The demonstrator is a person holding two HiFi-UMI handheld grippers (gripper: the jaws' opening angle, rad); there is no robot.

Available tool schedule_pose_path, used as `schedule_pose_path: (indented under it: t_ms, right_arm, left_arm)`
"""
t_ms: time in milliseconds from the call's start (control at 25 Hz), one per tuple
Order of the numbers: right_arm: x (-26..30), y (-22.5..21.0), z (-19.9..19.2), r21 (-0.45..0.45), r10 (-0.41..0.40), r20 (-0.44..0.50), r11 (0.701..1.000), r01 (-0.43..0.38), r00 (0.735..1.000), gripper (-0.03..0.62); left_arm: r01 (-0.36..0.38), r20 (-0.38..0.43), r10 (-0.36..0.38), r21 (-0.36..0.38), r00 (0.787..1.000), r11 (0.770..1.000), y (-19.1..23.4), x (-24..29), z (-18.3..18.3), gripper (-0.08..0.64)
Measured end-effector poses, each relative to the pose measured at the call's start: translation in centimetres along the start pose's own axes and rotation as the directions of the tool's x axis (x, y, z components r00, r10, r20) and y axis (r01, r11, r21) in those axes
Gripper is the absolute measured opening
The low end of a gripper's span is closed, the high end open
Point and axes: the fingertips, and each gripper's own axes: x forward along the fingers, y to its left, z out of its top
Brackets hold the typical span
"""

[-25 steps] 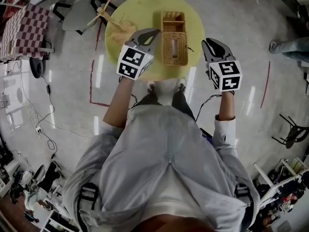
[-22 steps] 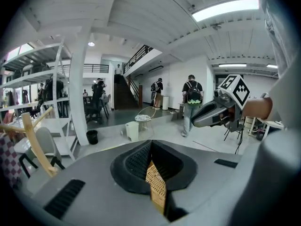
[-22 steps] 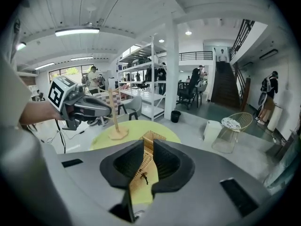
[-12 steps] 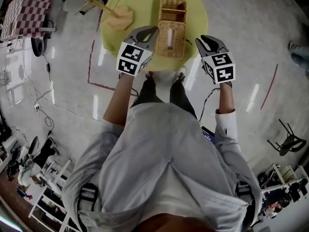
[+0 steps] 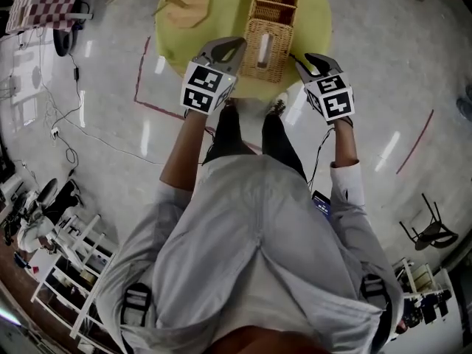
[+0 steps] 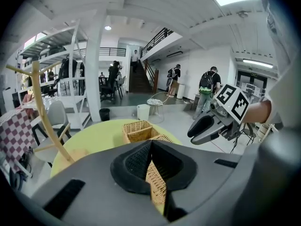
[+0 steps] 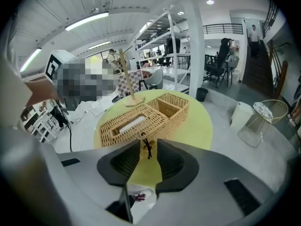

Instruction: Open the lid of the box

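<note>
Our left tongs (image 6: 150,144) have their tips drawn together and grip nothing; through the slit behind the tips we see only the wicker of the box (image 5: 267,46), which sits just ahead of them and to their right. Our right tongs (image 7: 149,146) stand wide, their jaws having just been opening, and their pads press on nothing. A dark cord clasp (image 7: 147,148) on the box's side wall shows in the gap right at their tips, though we cannot tell whether it lies between the tips or just beyond them. The box rests on the round yellow worktop (image 5: 221,13) between our two tongs, its long side running away from us. The left tongs are beside its near left corner and the right tongs are close against its near right side. The lid (image 7: 134,120) lies flat and closed over the nearer part of the box, with a white strip (image 5: 264,49) showing through a slot in its top. Beyond the lid, farther from both tongs, are two open compartments (image 5: 274,2). A wooden stand (image 5: 186,7) sits on the worktop ahead of the left tongs and off to their left, well apart from the box.
</note>
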Motion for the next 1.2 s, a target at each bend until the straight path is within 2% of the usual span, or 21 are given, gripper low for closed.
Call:
schedule_pose_path:
  t_ms: [320,560,840,1200]
  right_arm:
    - [3.4,-0.5,-3.1,-0.070,0.048,-0.083,0.996,-0.053,0.995,0.133]
    - [4.8,-0.1,-4.5,-0.063,0.079,-0.098,0.994,-0.086,0.992,0.127]
    - [5.5,-0.1,-3.7,-0.017,0.028,-0.076,0.999,-0.029,0.997,0.035]
    - [3.6,-0.2,-2.5,0.017,-0.067,-0.067,0.998,0.068,0.995,0.028]
  left_arm:
    - [-0.074,-0.041,0.072,-0.049,0.997,0.996,0.1,0.1,-3.0,0.029]
    - [-0.093,-0.058,0.088,-0.089,0.994,0.992,-0.1,-0.5,-4.9,0.029]
    - [-0.089,-0.055,0.084,-0.112,0.995,0.990,0.7,-1.3,-5.7,0.029]
    - [-0.057,-0.025,0.055,-0.087,0.998,0.995,2.4,-2.6,-4.5,0.029]
